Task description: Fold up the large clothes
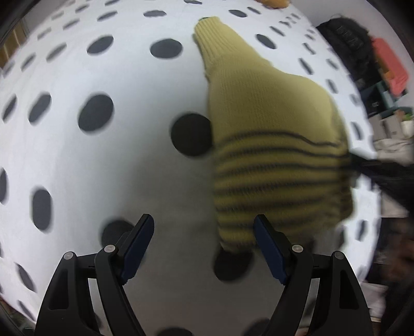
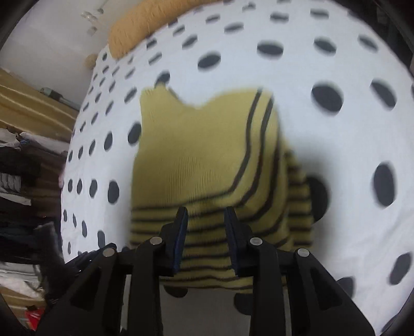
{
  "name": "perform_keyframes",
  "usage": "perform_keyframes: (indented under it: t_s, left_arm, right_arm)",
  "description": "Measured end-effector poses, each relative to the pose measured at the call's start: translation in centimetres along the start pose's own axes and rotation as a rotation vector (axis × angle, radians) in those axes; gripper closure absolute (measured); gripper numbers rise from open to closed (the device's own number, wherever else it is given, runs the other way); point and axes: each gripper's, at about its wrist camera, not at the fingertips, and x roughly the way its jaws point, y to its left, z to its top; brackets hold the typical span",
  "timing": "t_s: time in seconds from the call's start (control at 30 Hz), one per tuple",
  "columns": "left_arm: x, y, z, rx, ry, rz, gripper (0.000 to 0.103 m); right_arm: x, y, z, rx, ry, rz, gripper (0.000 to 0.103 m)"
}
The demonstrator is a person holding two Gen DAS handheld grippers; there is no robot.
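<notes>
- Your left gripper (image 1: 204, 232) hangs above the bed with its jaws spread wide and nothing between them. It looks parked there to keep clear of the cloth while the other hand works.
- Just to the right of it lies the task's garment, a yellow sweater (image 1: 271, 144) with thin dark stripes across its lower part. It sits bunched into a compact block on the dotted sheet (image 1: 108, 165), a ribbed cuff (image 1: 207, 33) pointing away toward the far end of the bed.
- In the right wrist view your right gripper (image 2: 205, 214) has its fingers on either side of the sweater's (image 2: 196, 160) near, striped edge, with knit showing between the pads. They look clenched on that edge, probably to carry or settle a fold, though the blur keeps me from being certain of firm contact.
- The striped layers stack under the plain yellow panel, which suggests you are partway through the folding.
- The surface is a soft white sheet with large dark dots; expect the knit to drag a little on it.
- Around the bed: an orange pillow (image 2: 145, 23) at the far end, stacked clothes (image 2: 20, 181) at the left edge of the right view, dark clutter and a red box (image 1: 390, 67) beyond the bed in the left view.
</notes>
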Motion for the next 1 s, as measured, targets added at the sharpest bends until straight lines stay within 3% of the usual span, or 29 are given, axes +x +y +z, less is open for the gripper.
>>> perform_keyframes:
  t_s: [0.03, 0.07, 0.1, 0.2, 0.37, 0.4, 0.5, 0.57, 0.63, 0.67, 0.73, 0.8, 0.87, 1.0]
  left_arm:
    - [-0.5, 0.4, -1.4, 0.0, 0.01, -0.023, 0.023]
    - [-0.4, 0.3, -2.1, 0.011, 0.025, -0.026, 0.023]
    - [0.0, 0.0, -3.0, 0.031, 0.041, -0.005, 0.023]
    - [1.6, -0.8, -3.9, 0.061, 0.068, 0.0, 0.023]
    - [3.1, -4.0, -3.1, 0.144, 0.01, -0.061, 0.023]
    - [3.6, -4.4, -3.1, 0.155, 0.002, -0.034, 0.023]
    - [5.3, -3.4, -2.4, 0.107, -0.033, 0.179, 0.025]
    - [5.0, -1.0, -2.4, -0.017, -0.026, 0.132, 0.024]
    - [4.3, 0.8, -3.1, -0.08, -0.04, 0.206, 0.025]
    - [4.1, 1.3, -3.4, -0.079, -0.039, 0.225, 0.029]
    - [4.2, 2.9, -4.2, -0.107, 0.012, 0.306, 0.049]
    - [3.6, 4.7, -4.7, -0.154, 0.053, 0.243, 0.049]
    - [2.1, 4.5, -4.6, -0.135, 0.042, 0.209, 0.049]
    - [-1.9, -0.8, -2.4, -0.036, -0.08, 0.024, 0.046]
  right_arm:
    - [1.8, -0.6, -0.4, 0.003, 0.04, -0.038, 0.077]
    - [3.5, -1.5, -0.6, 0.008, 0.07, -0.102, 0.1]
    - [4.3, -2.7, -0.5, 0.036, 0.072, -0.133, 0.103]
    - [3.0, -4.9, -0.3, 0.162, 0.022, -0.116, 0.103]
    - [2.7, -4.7, -0.3, 0.112, 0.022, -0.169, 0.103]
    - [3.0, -4.6, 0.0, 0.103, 0.024, -0.179, 0.103]
    - [3.6, -4.6, 0.2, 0.092, 0.026, -0.19, 0.103]
    - [3.7, -4.6, 0.0, 0.092, 0.025, -0.173, 0.103]
    - [3.6, -5.1, -0.2, 0.091, 0.023, -0.168, 0.103]
    - [3.7, -5.1, -0.3, 0.089, 0.023, -0.17, 0.103]
    - [3.7, -4.9, -0.4, 0.089, 0.017, -0.182, 0.103]
    - [3.5, -4.9, -0.4, 0.106, 0.016, -0.185, 0.103]
    - [2.9, -4.4, -0.6, 0.116, 0.007, -0.177, 0.103]
    - [0.9, -0.9, -1.4, 0.018, -0.07, -0.153, 0.103]
